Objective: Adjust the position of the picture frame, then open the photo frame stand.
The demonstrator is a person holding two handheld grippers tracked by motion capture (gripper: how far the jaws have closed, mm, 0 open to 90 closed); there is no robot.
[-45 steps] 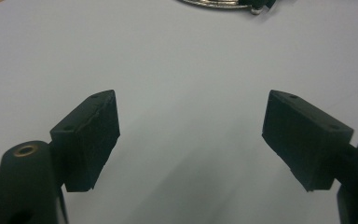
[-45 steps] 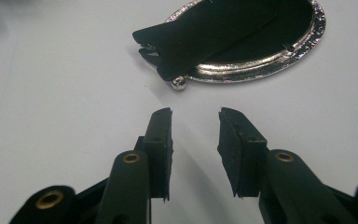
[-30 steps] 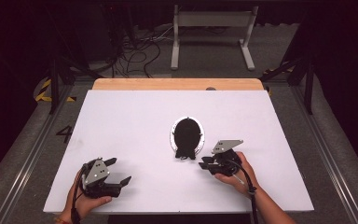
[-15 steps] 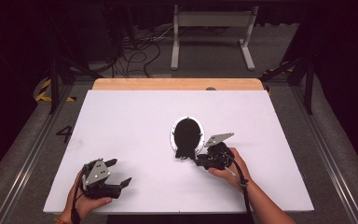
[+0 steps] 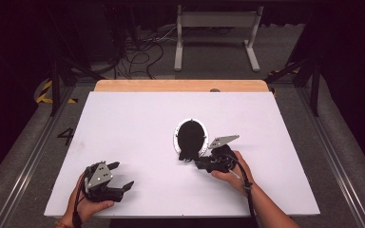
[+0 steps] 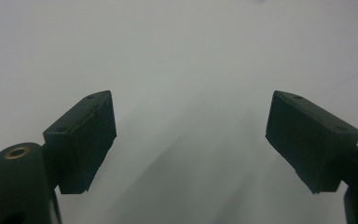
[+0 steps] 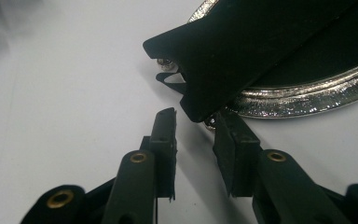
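The oval picture frame (image 5: 191, 137) lies face down at the centre of the high view, on the white table (image 5: 133, 118). Its black back stand (image 7: 242, 51) sticks out in the upper right of the right gripper view. My right gripper (image 7: 195, 135) is just below the tip of the stand, jaws slightly apart, grasping nothing yet. I judge this is the approach step; next I must advance a little and close on the stand. My left gripper (image 5: 119, 178) rests at lower left, jaws wide apart.

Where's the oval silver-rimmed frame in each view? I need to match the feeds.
High view: oval frame mid-table, right gripper at its near end.
Left gripper view: not in it.
Right gripper view: oval frame upper right, its black stand just past the jaws.
Shared landmark: white tabletop.
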